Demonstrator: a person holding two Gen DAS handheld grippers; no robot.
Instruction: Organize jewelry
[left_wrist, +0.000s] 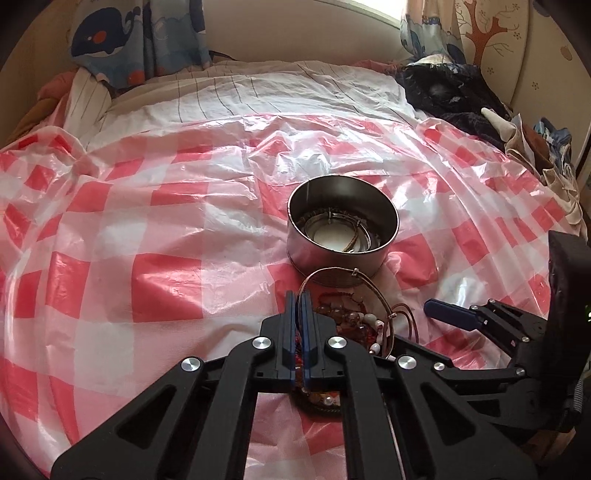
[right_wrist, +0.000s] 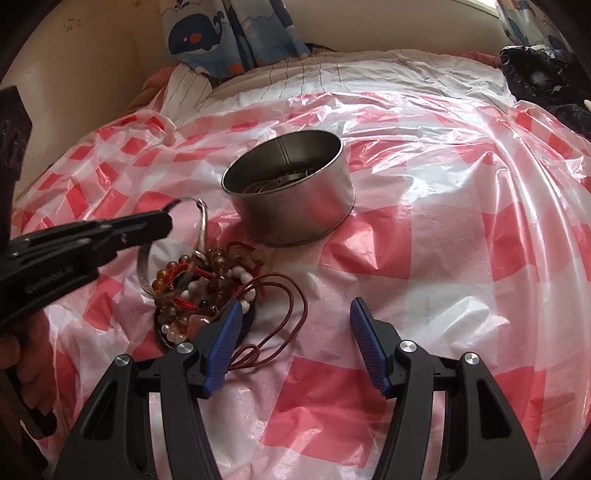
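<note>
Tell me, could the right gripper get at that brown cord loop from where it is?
Probably yes. The right gripper is open, and the thin brown cord loop lies bare on the red-checked plastic sheet just beyond its left fingertip, with nothing over it.

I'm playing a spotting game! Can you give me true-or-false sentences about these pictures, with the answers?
1. The metal tin already has jewelry inside. True.
2. The right gripper is squeezing the beads. False: it is open, with nothing between its fingers.
3. The left gripper is shut on a bangle. True.
4. The sheet has blue checks. False: the plastic sheet is red and white.
5. The bead pile lies in the tin. False: it lies on the sheet beside it.
</note>
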